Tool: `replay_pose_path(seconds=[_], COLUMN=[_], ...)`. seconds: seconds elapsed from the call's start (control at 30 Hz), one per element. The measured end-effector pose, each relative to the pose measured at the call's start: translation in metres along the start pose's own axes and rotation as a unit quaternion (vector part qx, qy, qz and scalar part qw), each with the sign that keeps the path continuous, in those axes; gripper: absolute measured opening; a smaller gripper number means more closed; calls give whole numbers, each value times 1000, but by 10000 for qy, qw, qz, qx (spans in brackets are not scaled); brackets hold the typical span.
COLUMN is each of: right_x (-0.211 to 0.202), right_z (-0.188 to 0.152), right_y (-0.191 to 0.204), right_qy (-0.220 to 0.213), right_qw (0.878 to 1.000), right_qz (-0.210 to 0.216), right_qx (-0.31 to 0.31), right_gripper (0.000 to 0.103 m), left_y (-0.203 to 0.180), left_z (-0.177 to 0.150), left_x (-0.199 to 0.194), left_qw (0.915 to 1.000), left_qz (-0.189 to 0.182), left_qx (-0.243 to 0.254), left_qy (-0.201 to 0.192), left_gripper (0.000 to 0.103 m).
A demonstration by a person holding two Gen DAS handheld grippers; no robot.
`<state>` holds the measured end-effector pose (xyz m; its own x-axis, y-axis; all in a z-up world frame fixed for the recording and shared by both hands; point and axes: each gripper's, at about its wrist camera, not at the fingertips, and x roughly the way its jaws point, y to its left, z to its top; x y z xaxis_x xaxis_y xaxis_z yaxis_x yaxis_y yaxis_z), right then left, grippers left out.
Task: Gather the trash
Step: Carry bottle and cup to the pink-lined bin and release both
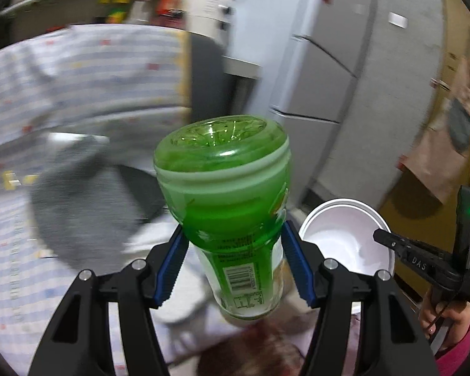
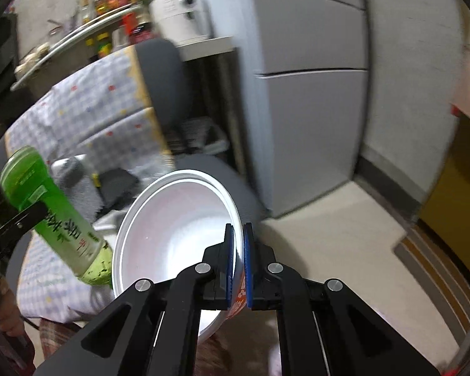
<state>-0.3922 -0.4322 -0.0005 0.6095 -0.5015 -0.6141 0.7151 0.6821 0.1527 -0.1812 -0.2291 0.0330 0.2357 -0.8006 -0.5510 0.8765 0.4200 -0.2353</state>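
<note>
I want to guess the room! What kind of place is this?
Probably a home kitchen. There is a grey fridge, a shelf of sauce bottles and a white cooker on a counter.

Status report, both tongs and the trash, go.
Left tongs shut on green bottle, base away from camera. Right tongs shut on white bowl rim. Both items lifted, side by side. Nothing blocking.

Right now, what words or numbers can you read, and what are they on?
"DAS": on the black right tool.
Large dark Chinese characters: on the green plastic bottle, too tilted to read surely.
Barcode and small print: on the bottle, too small.
Red print: on the white foam bowl, mostly hidden.
</note>
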Motion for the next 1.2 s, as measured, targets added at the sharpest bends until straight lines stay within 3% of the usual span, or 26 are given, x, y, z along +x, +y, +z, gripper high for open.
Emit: replay_pose_path(seconds=[0.2, 0.37, 0.4, 0.5, 0.73, 1.0, 1.07, 1.2], right_x=[-33, -29, -24, -14, -19, -48, -52, -58], right_z=[-37, -71, -78, -89, -91, -91, -91, -92], right_y=[-69, -114, -124, -138, -143, -165, -169, -177], right_qy=[195, 607, 761, 960, 568, -155, -265, -432], right_qw=[9954, 9874, 9850, 9807, 9814, 9712, 9695, 9664], right_qz=[-800, -1079, -1112, -1091, -1133, -1654, -1719, -1813], right_qx=[490, 987, 1073, 1309, 1445, 1711, 1724, 1771], right_gripper=[8, 14, 17, 41, 41, 42, 43, 43], left_y=[-61, -91, -95, -105, -142, -196, -206, -206], left_z=[-18, -33, -36, -46, -70, -100, -109, -122], left_x=[39, 59, 63, 68, 91, 127, 138, 157], left_qw=[9947, 9893, 9880, 9844, 9673, 9441, 9410, 9364], left_qz=[-892, -1164, -1215, -1333, -1804, -2187, -2088, -1933], left_qx=[368, 568, 612, 736, 1262, 1904, 2106, 2286], left_qy=[362, 675, 732, 882, 1263, 1571, 1628, 1834], left_gripper=[59, 59, 60, 60, 60, 61, 89, 90])
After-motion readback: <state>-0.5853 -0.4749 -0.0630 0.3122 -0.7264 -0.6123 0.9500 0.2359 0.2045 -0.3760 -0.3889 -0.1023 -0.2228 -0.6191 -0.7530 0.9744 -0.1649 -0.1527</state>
